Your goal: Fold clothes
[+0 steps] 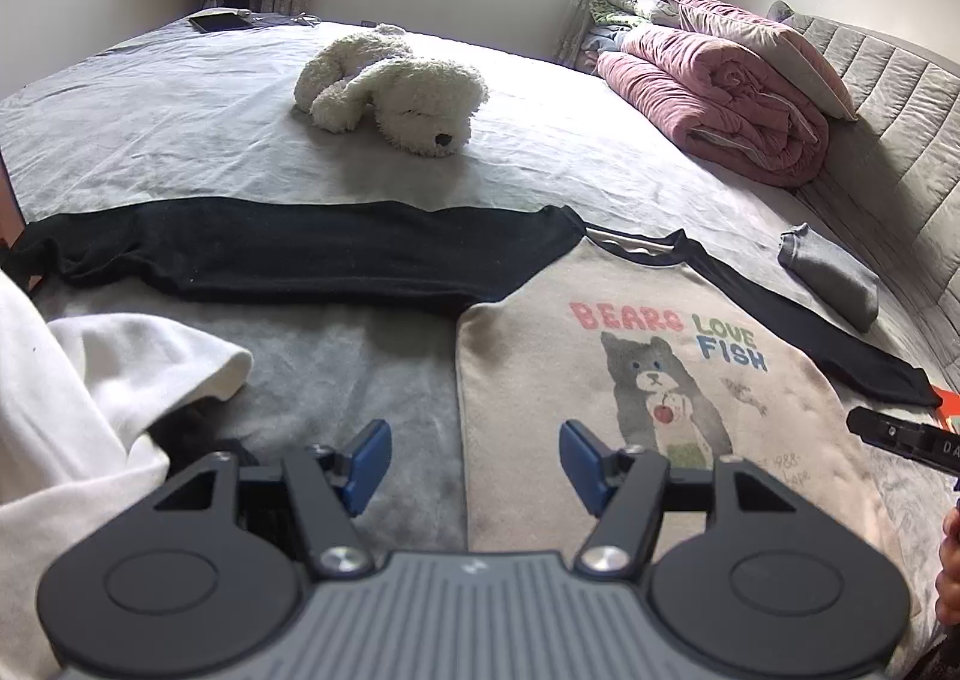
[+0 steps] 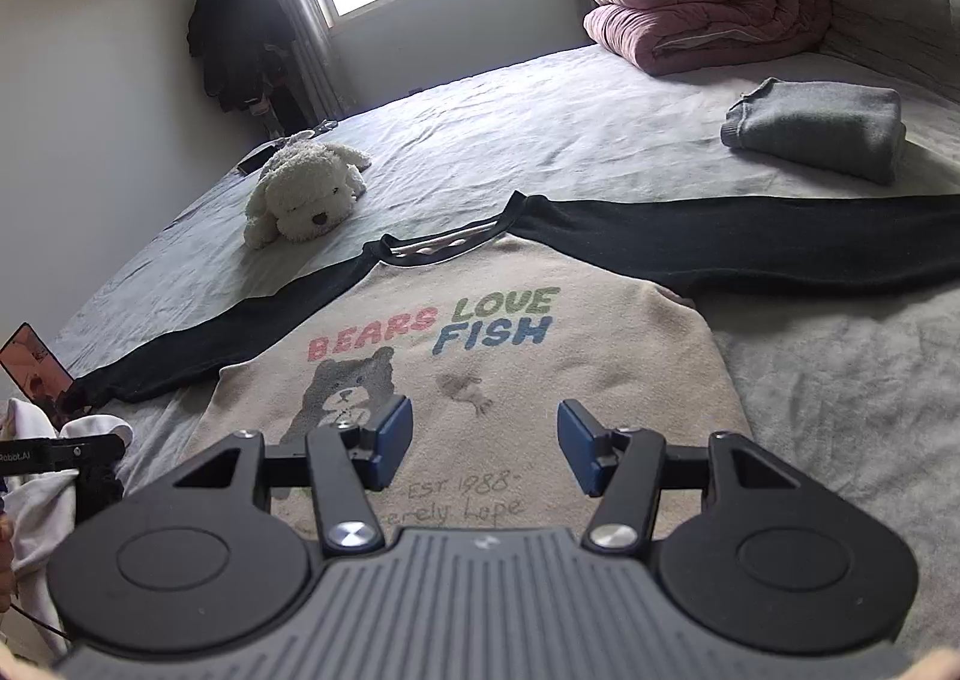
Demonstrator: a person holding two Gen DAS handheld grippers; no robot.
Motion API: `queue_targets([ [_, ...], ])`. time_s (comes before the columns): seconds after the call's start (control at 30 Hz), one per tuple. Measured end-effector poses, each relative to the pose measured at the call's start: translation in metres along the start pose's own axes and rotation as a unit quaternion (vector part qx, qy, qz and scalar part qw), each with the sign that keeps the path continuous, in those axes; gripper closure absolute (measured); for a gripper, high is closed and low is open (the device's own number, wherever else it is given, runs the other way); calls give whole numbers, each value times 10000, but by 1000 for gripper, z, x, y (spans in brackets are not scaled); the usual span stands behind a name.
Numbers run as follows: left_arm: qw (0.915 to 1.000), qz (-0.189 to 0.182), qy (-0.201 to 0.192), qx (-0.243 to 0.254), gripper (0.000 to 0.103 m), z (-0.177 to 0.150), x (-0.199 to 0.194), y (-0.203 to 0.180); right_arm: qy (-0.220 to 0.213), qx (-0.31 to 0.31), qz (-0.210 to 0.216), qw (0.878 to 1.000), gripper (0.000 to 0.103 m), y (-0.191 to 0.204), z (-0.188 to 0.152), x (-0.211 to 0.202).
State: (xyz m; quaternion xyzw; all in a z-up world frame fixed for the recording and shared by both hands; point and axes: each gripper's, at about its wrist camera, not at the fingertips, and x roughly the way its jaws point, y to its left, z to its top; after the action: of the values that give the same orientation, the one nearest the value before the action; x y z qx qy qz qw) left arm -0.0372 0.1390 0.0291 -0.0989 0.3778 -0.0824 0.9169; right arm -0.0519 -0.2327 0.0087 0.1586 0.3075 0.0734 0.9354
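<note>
the bed [image 1: 180, 98] carries everything, its grey sheet wrinkled from the near edge back to the window side. a rolled pink quilt [image 1: 720, 104] sits at the far right corner by the headboard. the sweatshirt [image 1: 660, 380] lies flat and face up near the front edge, bear print showing, collar toward the far side and hem toward the person. its two black sleeves are spread straight out, so the long axis runs left to right across the bed; the left sleeve [image 1: 270, 254] reaches almost to the left edge, the right sleeve [image 2: 780, 248] runs toward the right edge. a white stuffed dog [image 1: 390, 92] rests beyond the collar, and a folded grey garment [image 2: 822, 134] lies past the right sleeve. a loose white cloth [image 1: 90, 392] bunches at the near left edge.

the left gripper [image 1: 474, 458] hovers with fingers released and empty, straddling the body's left side seam. the right gripper [image 2: 485, 443] is likewise spread wide and holds nothing, above the lower chest. judging by this, each sleeve lies outward and ahead of its own gripper, the left one nearer its sleeve's armpit.
</note>
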Motion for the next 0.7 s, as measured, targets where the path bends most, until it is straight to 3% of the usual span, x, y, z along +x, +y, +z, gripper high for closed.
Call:
queue_targets([
  [0.27, 9958, -292, 542, -685, 40, -42, -30, 10, -22, 368, -272, 9989, 45, -37, -25, -56],
  [0.47, 9742, -732, 992, -1888, 42, -85, -32, 38, 38, 648, -503, 9966, 45, -63, -56, -84],
  [0.57, 9683, -938, 866, -2147, 43, -103, -34, 41, 163, 758, -689, 9946, 45, -69, -69, -90],
  [0.7, 9707, -933, 687, -2104, 48, -112, -37, 38, 269, 713, -697, 9947, 45, -70, -82, -93],
])
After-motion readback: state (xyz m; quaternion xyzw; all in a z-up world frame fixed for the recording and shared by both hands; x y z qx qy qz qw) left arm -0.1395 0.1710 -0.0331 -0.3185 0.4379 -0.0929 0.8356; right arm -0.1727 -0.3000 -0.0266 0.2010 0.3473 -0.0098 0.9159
